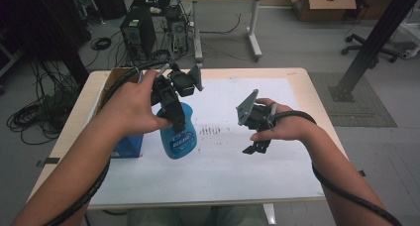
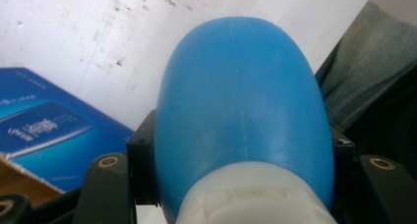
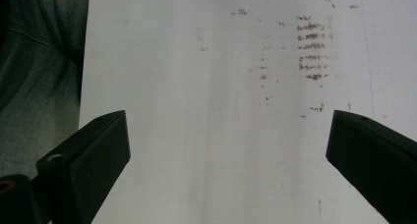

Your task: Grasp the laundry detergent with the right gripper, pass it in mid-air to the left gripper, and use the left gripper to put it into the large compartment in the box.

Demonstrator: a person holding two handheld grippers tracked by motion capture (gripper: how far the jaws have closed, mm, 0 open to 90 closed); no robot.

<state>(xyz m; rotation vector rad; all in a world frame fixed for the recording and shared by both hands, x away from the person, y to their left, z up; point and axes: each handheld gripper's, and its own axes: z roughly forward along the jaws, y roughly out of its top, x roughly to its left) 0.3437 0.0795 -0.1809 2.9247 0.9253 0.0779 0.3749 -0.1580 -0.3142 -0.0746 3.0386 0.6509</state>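
The blue bottle [image 1: 178,137] hangs neck-up in our left gripper [image 1: 171,114], jaws clamped at its white collar, its long axis running straight down toward the white sheet [image 1: 277,176], beside the blue box [image 1: 128,145]. Our right gripper [image 1: 257,145] waits well apart to the bottle's right, its 2 jaws spread wide and empty over stained paper.

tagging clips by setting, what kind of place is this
Probably a lab or workshop: a computer tower with loose cables on the floor, a cardboard box, and a white-topped table.
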